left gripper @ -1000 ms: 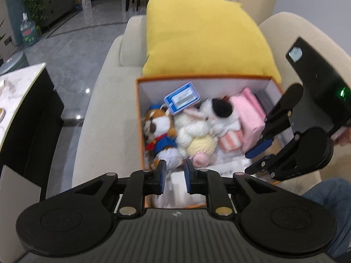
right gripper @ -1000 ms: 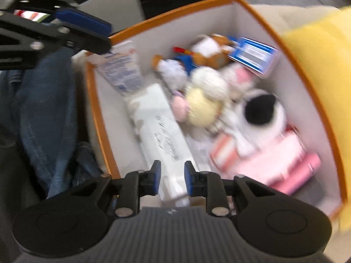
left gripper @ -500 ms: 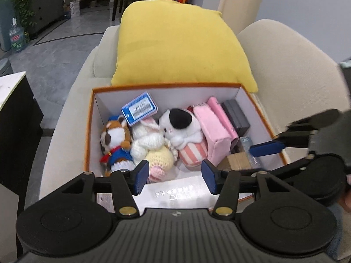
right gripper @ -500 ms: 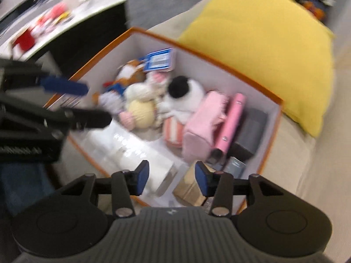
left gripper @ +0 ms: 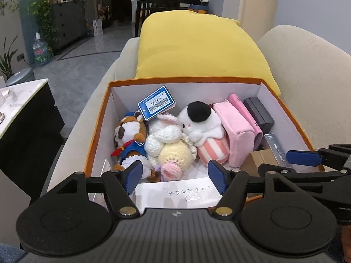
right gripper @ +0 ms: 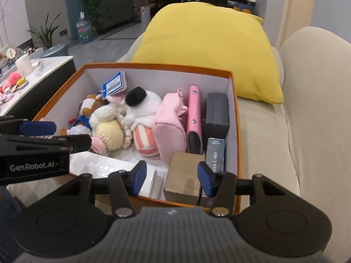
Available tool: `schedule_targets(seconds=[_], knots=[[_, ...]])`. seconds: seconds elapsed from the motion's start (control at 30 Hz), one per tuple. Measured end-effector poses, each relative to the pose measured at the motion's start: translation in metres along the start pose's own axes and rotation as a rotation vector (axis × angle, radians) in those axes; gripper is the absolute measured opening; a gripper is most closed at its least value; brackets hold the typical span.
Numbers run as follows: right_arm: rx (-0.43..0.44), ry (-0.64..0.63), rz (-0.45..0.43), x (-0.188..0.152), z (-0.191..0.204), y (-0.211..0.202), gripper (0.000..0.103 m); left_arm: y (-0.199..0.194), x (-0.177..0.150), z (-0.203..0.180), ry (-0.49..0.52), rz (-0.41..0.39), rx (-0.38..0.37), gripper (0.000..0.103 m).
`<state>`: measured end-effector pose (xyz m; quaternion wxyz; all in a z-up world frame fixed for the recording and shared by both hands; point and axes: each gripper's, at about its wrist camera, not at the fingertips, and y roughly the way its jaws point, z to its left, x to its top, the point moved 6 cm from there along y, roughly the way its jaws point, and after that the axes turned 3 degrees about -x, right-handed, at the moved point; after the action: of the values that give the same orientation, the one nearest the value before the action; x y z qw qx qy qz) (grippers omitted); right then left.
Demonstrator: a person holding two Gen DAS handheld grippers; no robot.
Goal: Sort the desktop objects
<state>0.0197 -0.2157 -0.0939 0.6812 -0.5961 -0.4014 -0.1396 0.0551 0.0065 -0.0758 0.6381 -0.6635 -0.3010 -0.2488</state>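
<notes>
2 sets of tongs over 1 orange box (left gripper: 96, 129) on a beige sofa (left gripper: 307, 76), in the middle of both views. Left tongs (left gripper: 175, 174) at lower centre of the left view: jaws opening, already wide, nothing between the blue pads (left gripper: 133, 175), only box contents seen beyond the gap. Right tongs (right gripper: 169, 176) at lower centre of the right view: jaws opening, about half spread, gripping nothing, a tan block (right gripper: 184, 175) at the box's near edge showing behind the gap.

Inside the box, from frame left: a brown-and-white plush dog (left gripper: 129, 131) in blue, a white-and-yellow crocheted bunny (left gripper: 169, 144), a white plush with a black patch (left gripper: 201, 120) on a pink striped base, a pink pouch (left gripper: 237, 131), a pink case (right gripper: 194, 109), a dark box (right gripper: 216, 111) against the right wall. Blue price tag (left gripper: 156, 103) propped above the dog. White carton (left gripper: 175, 194) flat along the near wall.

Yellow cushion (left gripper: 197, 48) just behind the box. Marble tabletop (right gripper: 37, 74) at left of frame, carrying small items too blurred to tell.
</notes>
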Motion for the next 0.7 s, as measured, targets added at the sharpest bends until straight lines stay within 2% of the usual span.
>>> schedule_targets(seconds=[0.17,0.33,0.57,0.7], knots=[[0.018,0.053,-0.081,-0.003,-0.002,-0.002,0.054,-0.002,-0.003,0.007,-0.002,-0.079,0.032,0.081],[0.002,0.029,-0.135,-0.008,0.001,-0.003,0.056,0.004,-0.009,0.010,-0.006,-0.083,0.046,0.081],[-0.032,-0.016,-0.165,-0.009,0.010,0.002,0.059,0.012,-0.020,0.008,-0.008,-0.085,0.060,0.082],[-0.058,-0.012,-0.176,-0.010,0.010,0.004,0.070,0.015,-0.023,0.011,-0.030,-0.106,0.087,0.087]])
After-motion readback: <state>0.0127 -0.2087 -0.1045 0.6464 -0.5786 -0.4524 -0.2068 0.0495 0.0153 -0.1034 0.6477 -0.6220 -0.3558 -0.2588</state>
